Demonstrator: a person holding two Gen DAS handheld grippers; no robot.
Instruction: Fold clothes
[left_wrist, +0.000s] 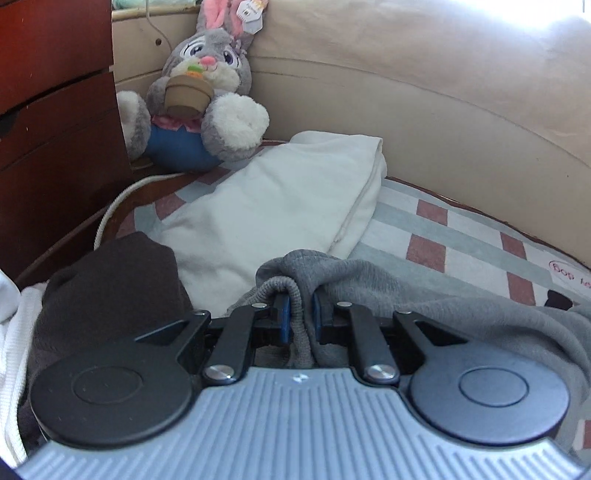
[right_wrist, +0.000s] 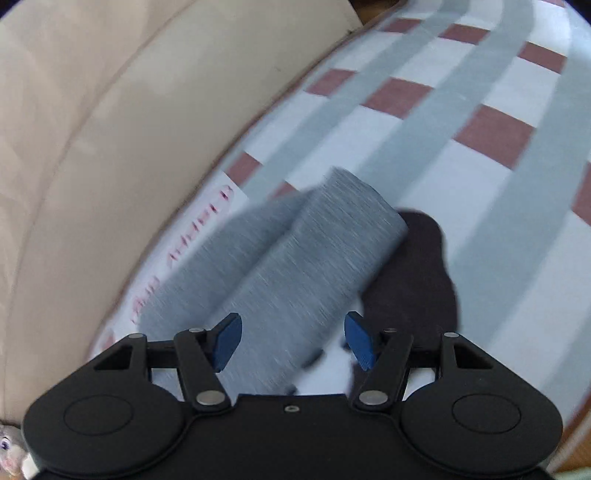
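Nearest my left hand-held gripper (left_wrist: 299, 317), the blue pads are pinched tight on the ribbed hem of the grey garment (left_wrist: 406, 295), which lies bunched on the checked bed (left_wrist: 461, 236) and trails off to the right. My right hand-held gripper (right_wrist: 291, 341) hangs with its jaws wide apart and nothing between them, just above a long grey part of the same garment (right_wrist: 295, 266) that stretches away across the sheet; that view is blurred, so I cannot tell whether it is a sleeve or a leg.

I judge the fold is only starting: one edge is held, the other not yet. Next I would need to lower the right gripper onto the far grey end, close on it, then carry both ends together so the cloth lies flat.

Just left of my left gripper sits one dark brown garment (left_wrist: 107, 288). Beyond it lies one white folded garment (left_wrist: 280, 206). Farthest back, one plush rabbit (left_wrist: 199, 96) leans against the beige headboard (left_wrist: 424, 96). That makes three garments I can count and two grippers.
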